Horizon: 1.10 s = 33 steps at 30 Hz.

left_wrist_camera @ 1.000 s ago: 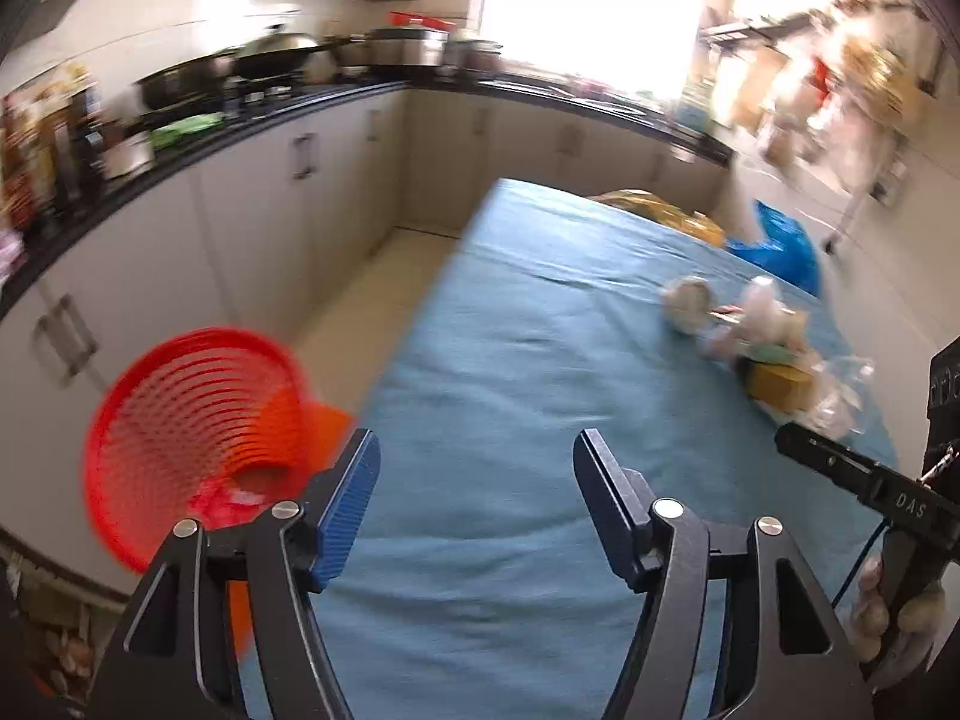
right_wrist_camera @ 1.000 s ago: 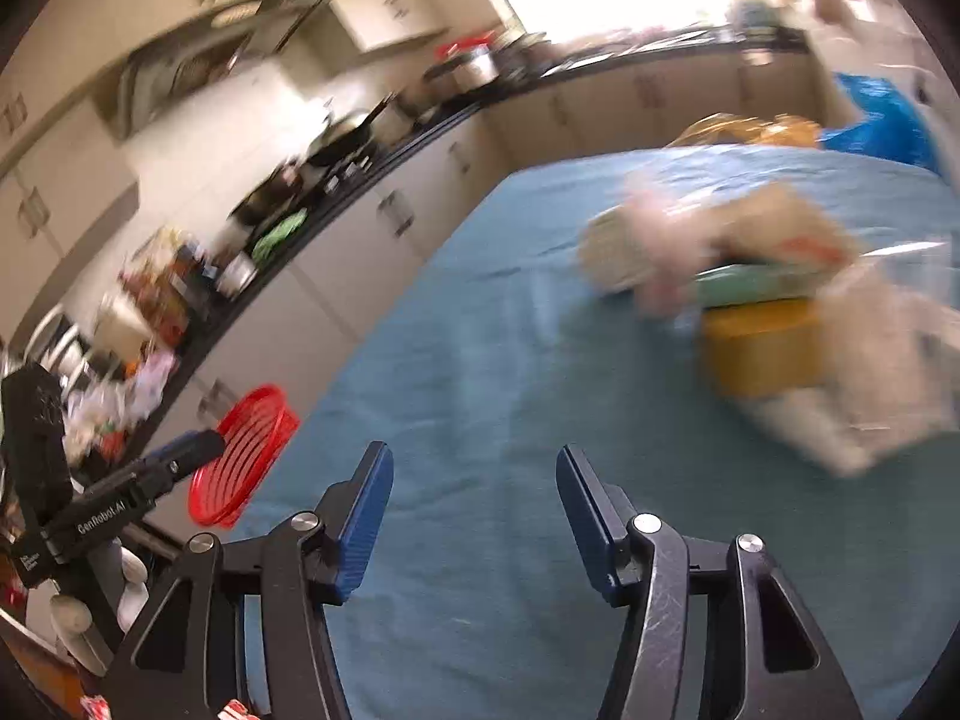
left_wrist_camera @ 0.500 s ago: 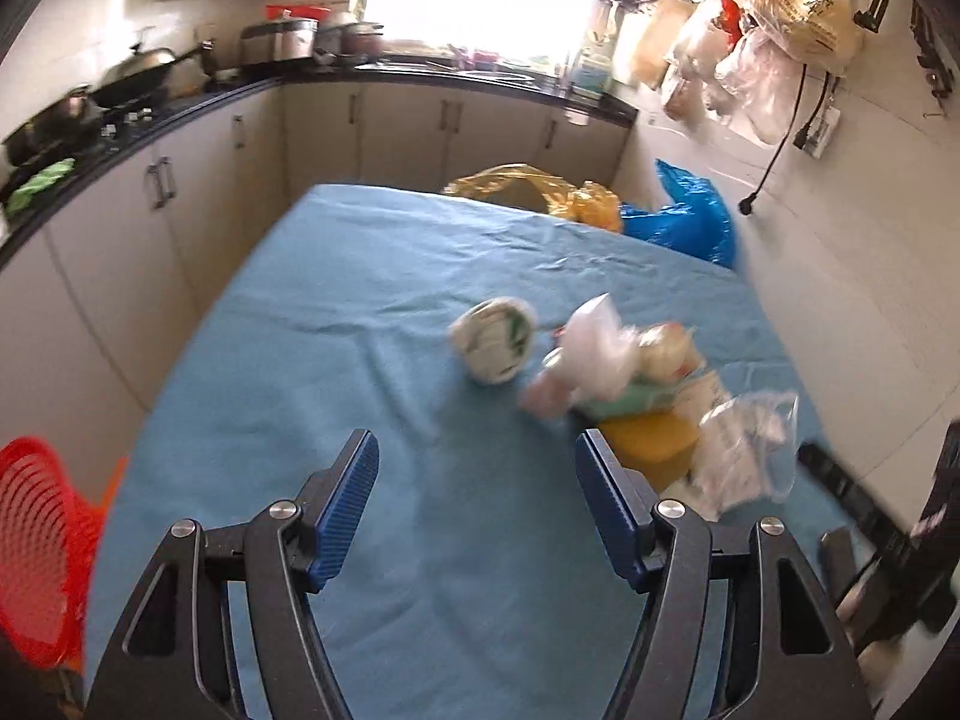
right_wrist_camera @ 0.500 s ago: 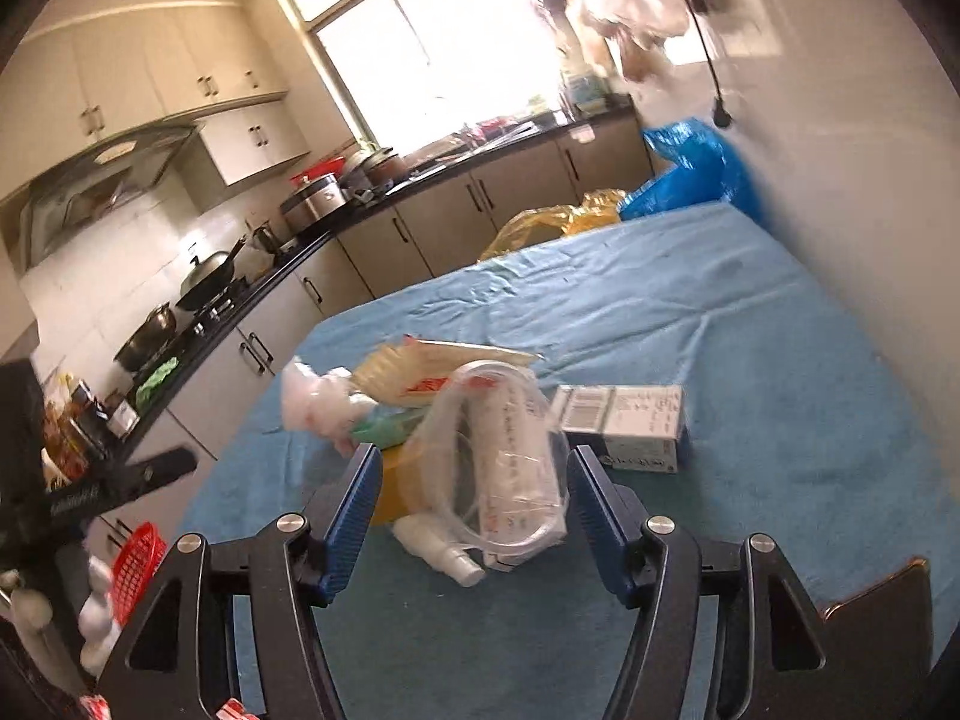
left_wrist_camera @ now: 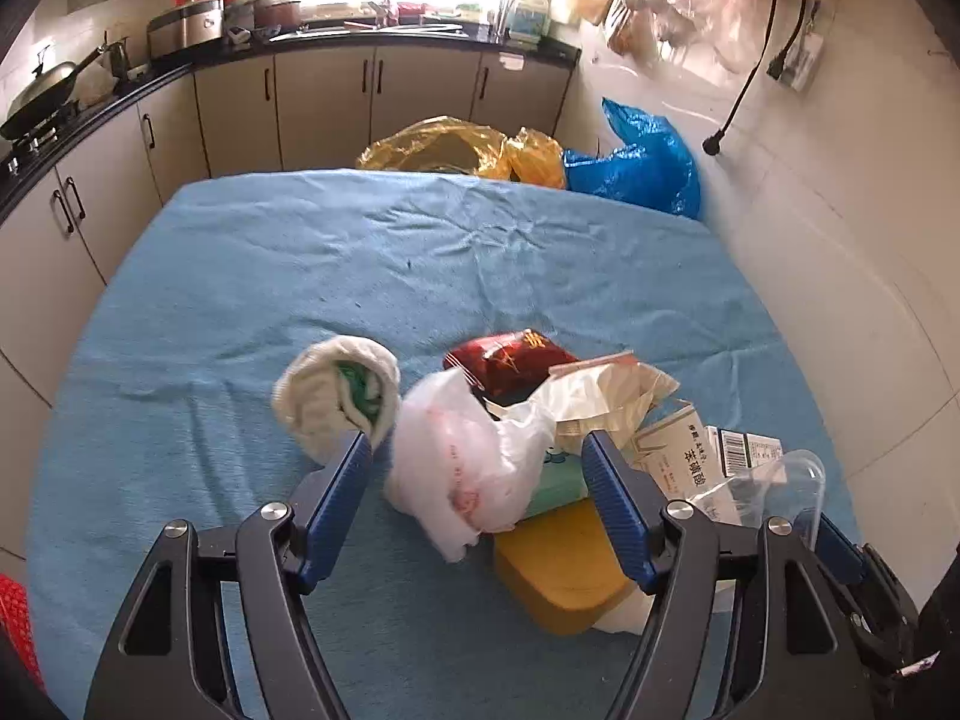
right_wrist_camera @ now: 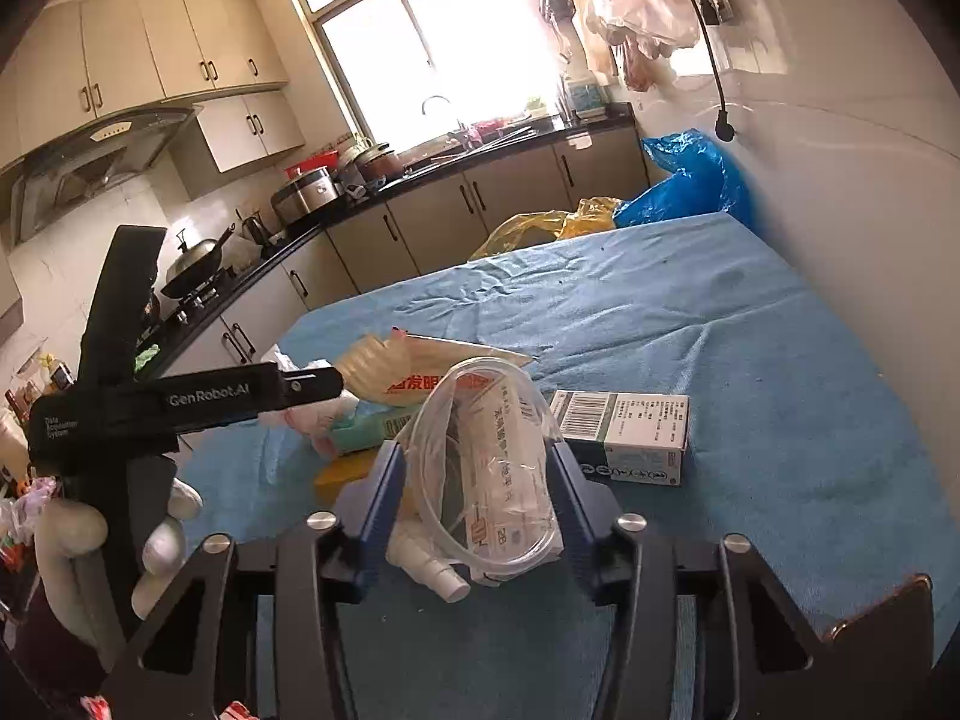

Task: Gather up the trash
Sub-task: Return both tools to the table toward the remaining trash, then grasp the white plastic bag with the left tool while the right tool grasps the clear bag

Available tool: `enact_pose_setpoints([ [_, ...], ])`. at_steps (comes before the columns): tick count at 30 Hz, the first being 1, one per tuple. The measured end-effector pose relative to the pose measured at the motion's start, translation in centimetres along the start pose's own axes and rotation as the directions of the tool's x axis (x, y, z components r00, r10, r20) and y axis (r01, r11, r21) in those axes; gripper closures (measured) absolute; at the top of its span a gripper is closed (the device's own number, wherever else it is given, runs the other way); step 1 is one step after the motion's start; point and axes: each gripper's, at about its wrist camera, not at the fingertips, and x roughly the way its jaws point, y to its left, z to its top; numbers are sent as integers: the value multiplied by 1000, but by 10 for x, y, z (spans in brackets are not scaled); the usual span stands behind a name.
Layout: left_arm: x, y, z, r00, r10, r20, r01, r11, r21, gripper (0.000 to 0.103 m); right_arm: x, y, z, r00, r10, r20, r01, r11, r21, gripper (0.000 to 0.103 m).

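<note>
A pile of trash lies on the blue-covered table (left_wrist_camera: 420, 264). My left gripper (left_wrist_camera: 477, 450) hangs over it with its jaws opening; a crumpled white plastic bag (left_wrist_camera: 462, 468) sits between the fingers, untouched by the pads. Around it are a rolled white cloth (left_wrist_camera: 336, 402), a red packet (left_wrist_camera: 510, 360), a beige wrapper (left_wrist_camera: 606, 390) and a yellow block (left_wrist_camera: 558, 564). My right gripper (right_wrist_camera: 477, 459) is closing around a clear plastic bag (right_wrist_camera: 486, 468) with a printed packet inside; the pads stand close at its sides. A green-and-white box (right_wrist_camera: 624, 438) lies just right of it.
A red basket (left_wrist_camera: 15, 618) shows at the lower left edge, off the table. Yellow bag (left_wrist_camera: 444, 147) and blue bag (left_wrist_camera: 642, 168) sit at the table's far end by the wall. Kitchen cabinets run along the left. A gloved hand (right_wrist_camera: 78, 534) holds the left tool.
The left gripper swung from the red basket side across the table to the trash pile. The right gripper reached the clear bag, and its jaws narrowed around it.
</note>
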Motion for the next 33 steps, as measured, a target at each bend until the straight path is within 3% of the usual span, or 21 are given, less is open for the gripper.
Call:
enact_pose_setpoints([
  [2,3,-1,-2,1000,-7,-8,7,1000,0,33,2,-2,0,1000,8,-6,-8,1000,4,60],
  [3,3,-2,-4,1000,-9,-8,9,1000,1,43,4,-2,0,1000,13,-10,-13,1000,8,63],
  [4,2,0,-5,1000,-7,-11,7,1000,1,62,6,-2,0,1000,21,-16,-20,1000,11,73],
  [5,2,0,-7,1000,-2,-15,2,1000,0,69,8,-3,-1,999,32,-23,-32,999,15,82],
  [11,-14,5,-17,1000,-5,9,5,1000,-19,73,7,-3,-3,996,82,-27,-81,996,42,94],
  [22,-76,0,-38,996,-26,88,25,1000,9,73,-5,-2,-8,989,145,12,-146,986,78,94],
  [33,-137,22,-67,989,-15,146,16,1000,-4,73,-4,9,-15,991,132,1,-132,991,23,94],
])
